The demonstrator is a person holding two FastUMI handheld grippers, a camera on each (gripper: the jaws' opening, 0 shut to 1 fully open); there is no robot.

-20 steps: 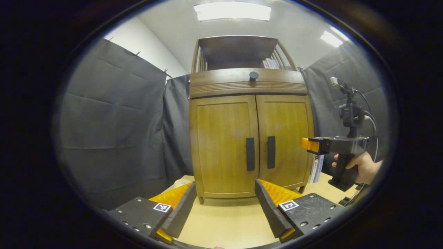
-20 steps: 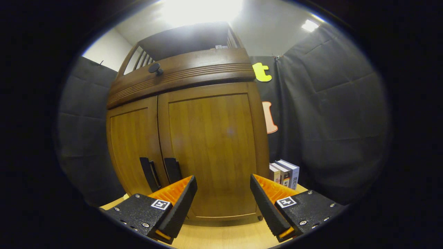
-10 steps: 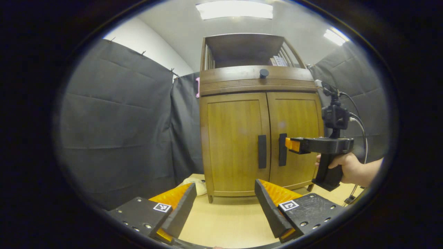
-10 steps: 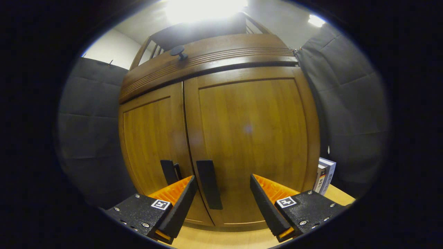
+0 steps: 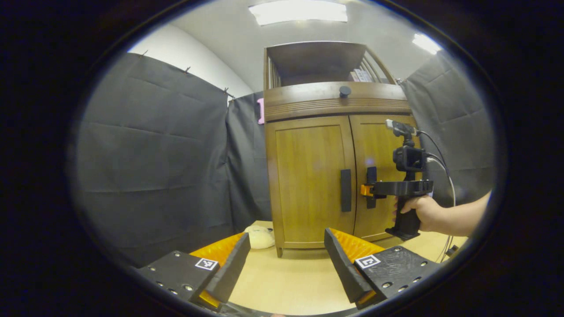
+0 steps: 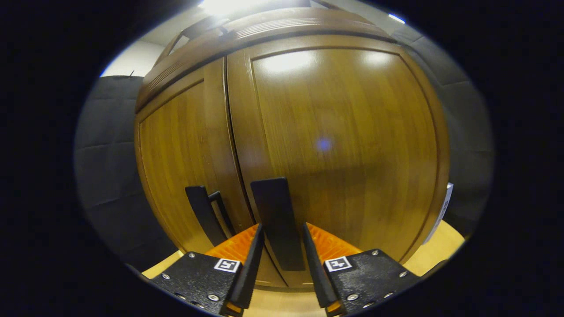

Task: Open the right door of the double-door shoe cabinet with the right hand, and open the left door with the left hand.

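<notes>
No readable text; square coded tags sit on the right gripper [image 6: 282,246] and left gripper [image 5: 286,255].

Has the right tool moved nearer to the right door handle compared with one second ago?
Yes. The right tool has advanced to the right door handle, which now stands between its narrowed fingers; the cabinet looks larger.

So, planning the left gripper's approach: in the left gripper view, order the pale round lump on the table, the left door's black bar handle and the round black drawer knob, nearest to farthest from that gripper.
1. Pale round lump, low, left of cabinet.
2. Left door's black bar handle, mid-height.
3. Round black drawer knob, high up.
</notes>
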